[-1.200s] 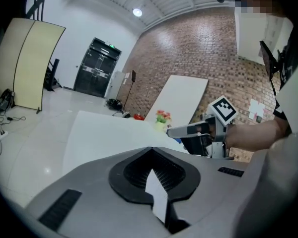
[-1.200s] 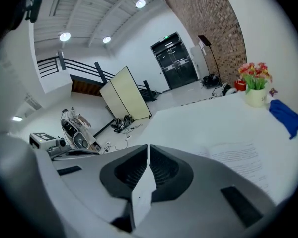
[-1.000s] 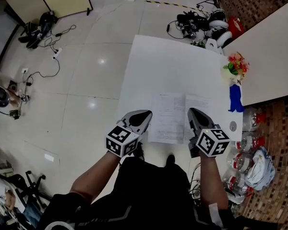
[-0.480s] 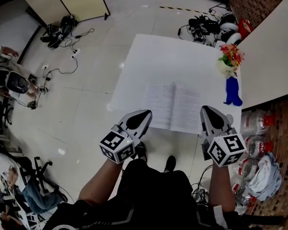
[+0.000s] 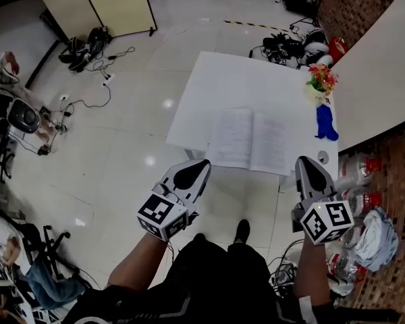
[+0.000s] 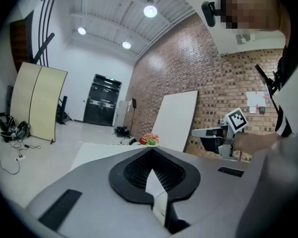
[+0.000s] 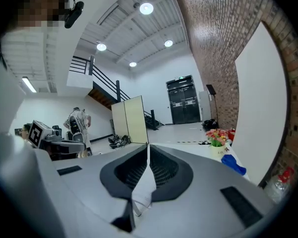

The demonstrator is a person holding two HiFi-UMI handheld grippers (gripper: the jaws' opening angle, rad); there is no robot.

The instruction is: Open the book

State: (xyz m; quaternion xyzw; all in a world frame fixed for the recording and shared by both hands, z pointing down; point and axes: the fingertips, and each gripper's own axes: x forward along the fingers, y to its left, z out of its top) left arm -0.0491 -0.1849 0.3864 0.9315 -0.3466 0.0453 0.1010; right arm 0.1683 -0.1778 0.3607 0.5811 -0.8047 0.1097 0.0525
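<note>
Far left, a cream folding screen [image 5: 115, 2] stands on the glossy white tiled floor [image 5: 135, 113], with black cables and gear [image 5: 81, 46] heaped near it. My left gripper [image 5: 199, 169] hovers over that floor, jaws pressed together on nothing. Right of it is the white rectangular table [image 5: 229, 79], and the white-paged book [image 5: 250, 140] lies open flat at its near edge, clear of both my tools. Towards the table's far right corner sits a small pot of red and yellow flowers [image 5: 320, 81], with a blue object [image 5: 326, 123] just on its near side. My right gripper [image 5: 307, 167], clenched and empty too, hangs off the table's near right corner. Beyond, far right, runs a red brick wall [image 5: 354, 5].
</note>
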